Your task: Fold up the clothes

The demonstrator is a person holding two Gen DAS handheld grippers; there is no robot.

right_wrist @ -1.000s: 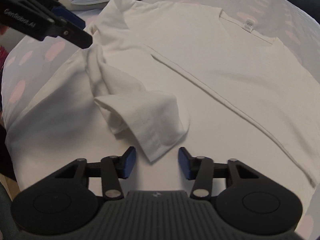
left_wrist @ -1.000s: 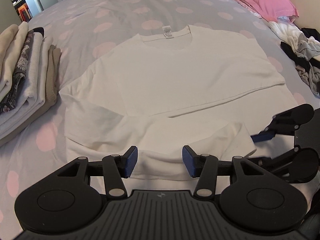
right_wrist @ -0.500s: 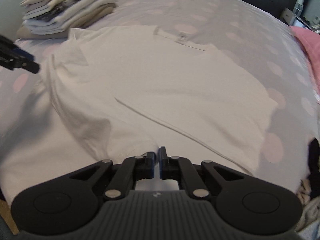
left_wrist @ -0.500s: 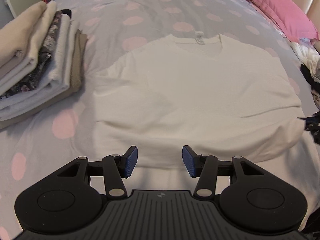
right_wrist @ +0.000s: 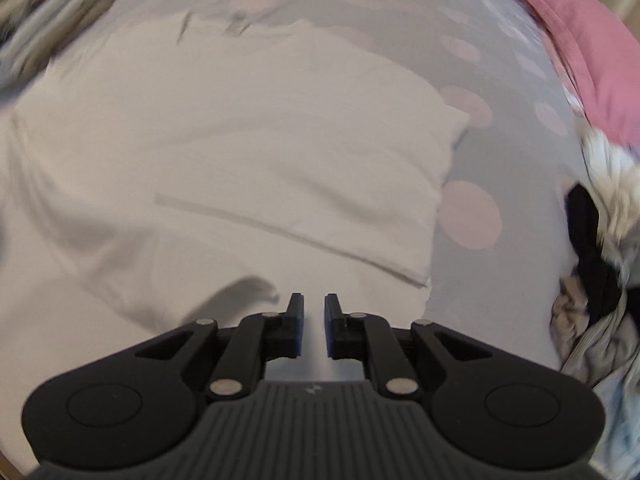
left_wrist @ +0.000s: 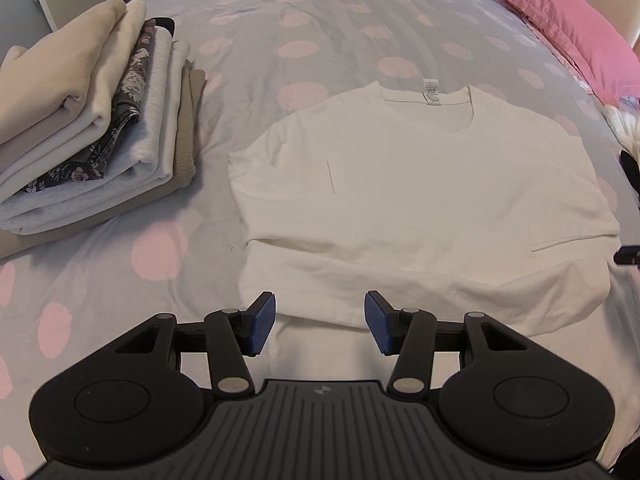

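A white T-shirt (left_wrist: 420, 184) lies flat on the spotted bed cover (left_wrist: 320, 20), collar and label at the far end and both sides folded inward. My left gripper (left_wrist: 320, 322) hovers open over the shirt's near hem, with nothing between its blue pads. In the blurred right wrist view, my right gripper (right_wrist: 314, 328) is over the near right part of the shirt (right_wrist: 240, 140). Its jaws are opening with a narrow gap, and no cloth is pinched between them. A dark tip of the right gripper (left_wrist: 628, 258) shows at the right edge of the left wrist view.
A stack of folded clothes (left_wrist: 92, 140) sits to the left of the shirt. A pink pillow (left_wrist: 568, 24) lies at the far right. A heap of unfolded black, white and grey garments (right_wrist: 600, 248) lies at the right edge of the bed.
The crumpled sleeve near the grippers is gone and the shirt lies smooth. The right gripper shut, swung right along the shirt, then parted its jaws slightly. The left gripper shifted, staying open.
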